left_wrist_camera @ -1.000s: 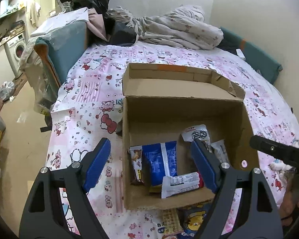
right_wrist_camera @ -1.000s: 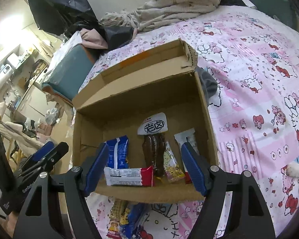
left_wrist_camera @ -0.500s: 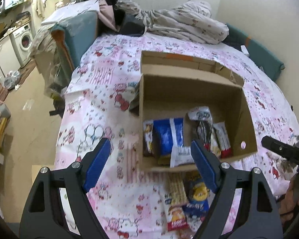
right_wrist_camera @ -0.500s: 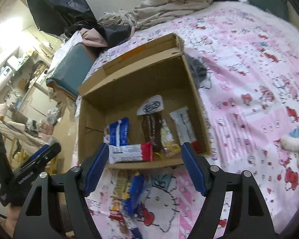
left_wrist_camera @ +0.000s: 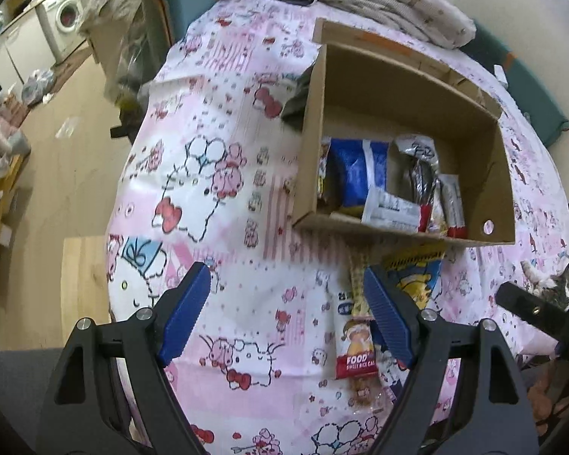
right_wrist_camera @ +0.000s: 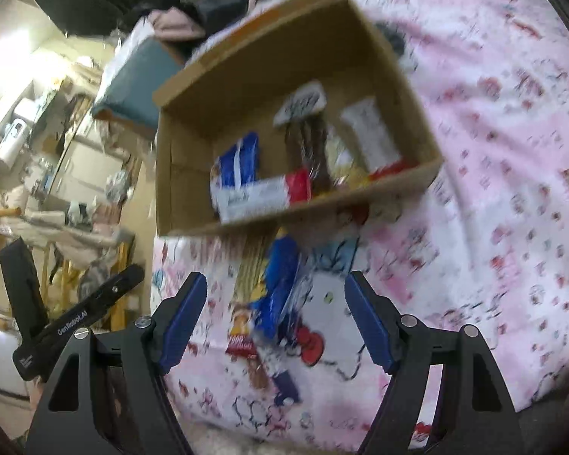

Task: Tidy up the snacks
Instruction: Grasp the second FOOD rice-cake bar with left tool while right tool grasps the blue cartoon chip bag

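Both tools have drawn back and tipped downward since the earlier frames; the box sits higher in each view and loose packets before it have come into sight.

Item, left tool (left_wrist_camera: 286,311): blue-padded jaws wide apart, holding nothing, above the pink cartoon-print bedsheet (left_wrist_camera: 216,174).

Item, long rice-cake packet with red label (left_wrist_camera: 358,335): flat on the sheet, just beside the left tool's right-hand pad, outside the box.

Item, blue-and-yellow cartoon snack bag (left_wrist_camera: 417,280): beside the rice-cake packet, partly under the box's near edge.

Item, open brown cardboard box (left_wrist_camera: 417,91): on the bed, holding a blue wrapper (left_wrist_camera: 356,174), a white-and-red bar (left_wrist_camera: 396,212), a dark packet and others, bunched at the near wall.

Item, right tool (right_wrist_camera: 277,313): jaws have just been closing slightly, yet stand wide with nothing pressed; the loose packets lie on the sheet beneath the gap.

Judgement: sorting unfinished; the two loose packets look like the next pickups.

Obscured: right wrist view heavily blurred, labels unreadable. Packet ends are cut off by the pads. A grey-and-white cat (left_wrist_camera: 561,284) shows only partly at the edge.
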The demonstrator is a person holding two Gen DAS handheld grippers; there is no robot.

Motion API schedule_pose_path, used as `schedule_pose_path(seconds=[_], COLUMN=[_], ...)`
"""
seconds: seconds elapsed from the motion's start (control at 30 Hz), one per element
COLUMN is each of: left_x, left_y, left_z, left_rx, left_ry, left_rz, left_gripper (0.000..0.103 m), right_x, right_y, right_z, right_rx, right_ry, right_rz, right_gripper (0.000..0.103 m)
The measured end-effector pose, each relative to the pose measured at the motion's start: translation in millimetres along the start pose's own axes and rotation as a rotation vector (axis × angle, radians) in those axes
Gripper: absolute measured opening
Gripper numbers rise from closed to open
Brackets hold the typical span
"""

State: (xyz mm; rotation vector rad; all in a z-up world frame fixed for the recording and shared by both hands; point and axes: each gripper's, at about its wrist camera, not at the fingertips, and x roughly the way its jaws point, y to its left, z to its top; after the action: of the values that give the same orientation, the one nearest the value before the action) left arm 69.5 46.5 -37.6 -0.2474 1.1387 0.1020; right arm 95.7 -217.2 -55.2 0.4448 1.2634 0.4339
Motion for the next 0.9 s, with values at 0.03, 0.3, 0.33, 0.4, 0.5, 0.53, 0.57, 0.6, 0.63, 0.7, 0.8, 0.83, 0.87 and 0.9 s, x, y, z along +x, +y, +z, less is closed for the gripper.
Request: schedule_pose_path(seconds=[0.03, 0.3, 0.33, 0.4, 0.5, 0.53, 0.57, 0.6, 0.63, 0.7, 0.8, 0.83, 0.87, 0.9], left_x=[1, 5, 4, 4, 2, 1, 0, 0, 0, 0, 1, 2, 5, 6], left_y=[1, 7, 7, 5, 2, 2, 2, 2, 2, 1, 3, 4, 4, 4], left_z=[-1, 3, 3, 4, 5, 5, 5, 4, 4, 4, 4, 3, 3, 2], left_rx=[-0.005, -0.066, -0.069, -0.065, -0.049, -0.048, -0.046, -0.043, -0.035, -0.029, -0.042, -0.048, -0.052, -0.053], left_ry=[0.004, 0.029, 0.027, 0.021, 0.019, 0.019, 0.019, 0.021, 0.026, 0.031, 0.041, 0.049, 0.059, 0.066], left_rz=[0.001, -0.015, -0.016, -0.021, -0.032, -0.039, -0.042, -0.044, -0.046, -0.05, -0.063, -0.066, -0.065, -0.062], left_gripper=[0.08, 0.08, 0.08, 0.08, 0.08, 0.08, 0.08, 0.08, 0.08, 0.08, 0.08, 0.08, 0.08, 0.08], right_x=[6, 58, 68, 79, 97, 102, 103, 102, 101, 94, 71, 62, 51, 44], right_y=[1, 12, 15, 18, 28, 29, 29, 28, 29, 32, 25, 22, 18, 16], right_z=[0, -2, 0, 2, 4, 3, 3, 2, 1, -2, -4, -4, -4, -4], right_rx=[0.001, 0.034, 0.026, 0.026, -0.011, -0.025, -0.023, -0.004, -0.007, -0.032, -0.022, -0.016, -0.009, -0.005], right_ry=[0.02, 0.166, 0.185, 0.197, 0.228, 0.235, 0.236, 0.23, 0.23, 0.225, 0.205, 0.198, 0.188, 0.179], right_rz=[0.006, -0.033, -0.069, -0.103, -0.157, -0.197, -0.215, -0.203, -0.192, -0.176, -0.14, -0.119, -0.093, -0.077], right_gripper=[0.071, 0.051, 0.051, 0.051, 0.043, 0.033, 0.027, 0.026, 0.02, 0.016, 0.015, 0.015, 0.015, 0.015])
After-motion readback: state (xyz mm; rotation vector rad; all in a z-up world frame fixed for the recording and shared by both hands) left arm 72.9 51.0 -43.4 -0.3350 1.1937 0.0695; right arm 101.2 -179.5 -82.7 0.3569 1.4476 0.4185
